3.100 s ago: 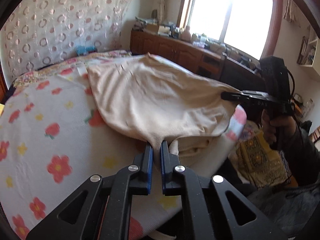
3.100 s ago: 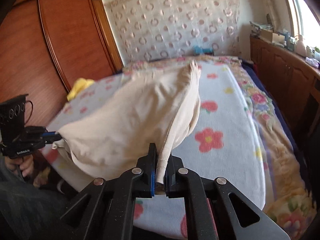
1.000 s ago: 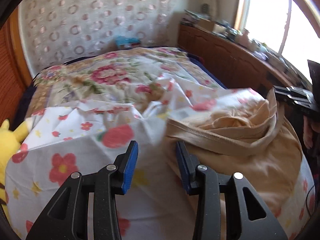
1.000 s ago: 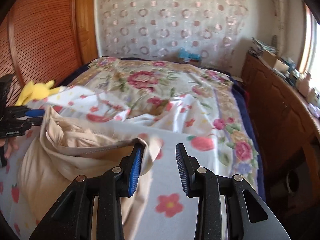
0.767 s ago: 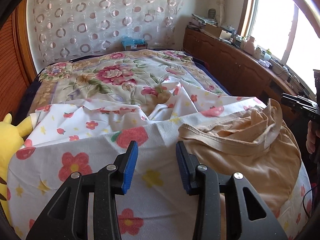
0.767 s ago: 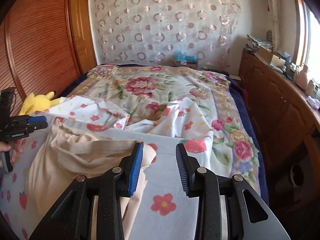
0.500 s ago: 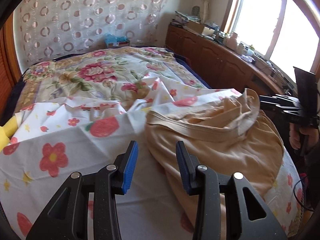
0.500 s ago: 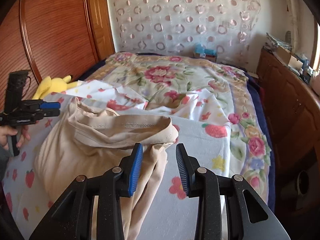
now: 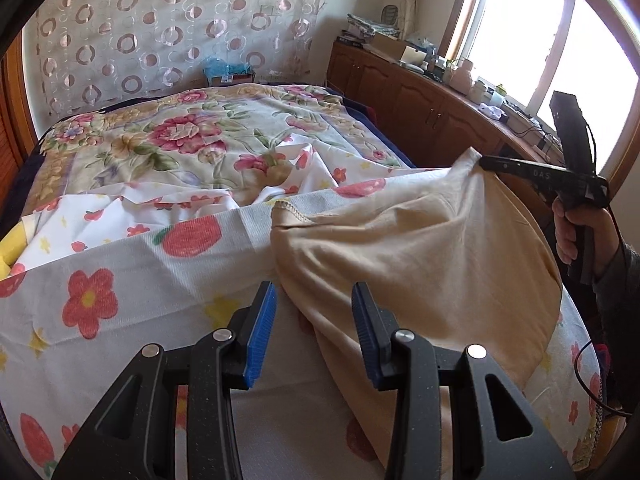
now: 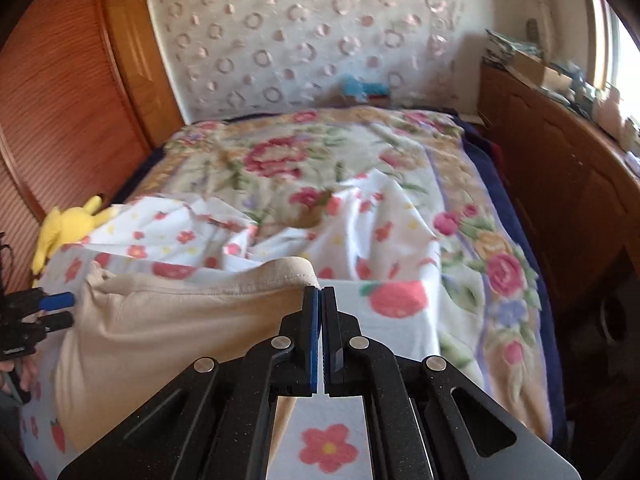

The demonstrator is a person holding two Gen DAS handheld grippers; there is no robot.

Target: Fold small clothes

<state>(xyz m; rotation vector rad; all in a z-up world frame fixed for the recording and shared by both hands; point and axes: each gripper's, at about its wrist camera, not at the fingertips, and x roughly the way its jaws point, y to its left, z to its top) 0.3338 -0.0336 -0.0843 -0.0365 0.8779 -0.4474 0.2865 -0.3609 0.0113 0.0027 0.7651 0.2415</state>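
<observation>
Here, at the far left of the bed (image 10: 280, 168), a yellow plush (image 10: 68, 226) lies by the wooden wardrobe (image 10: 60, 92). Next to it the flowered sheet (image 9: 120, 276) covers the near half of the bed, and the beige garment (image 9: 420, 248) lies bunched on that sheet toward its right side. The left gripper (image 9: 314, 332) hovers open over the garment's near left edge, a fold of cloth between its blue pads (image 9: 262, 332) but not pinched. Farther right, the right gripper (image 9: 486, 163), held in a hand (image 9: 576, 232), is closed on the garment's upper right corner, lifting it slightly. A wooden cabinet (image 9: 420, 108) runs under the window (image 9: 560, 52).
</observation>
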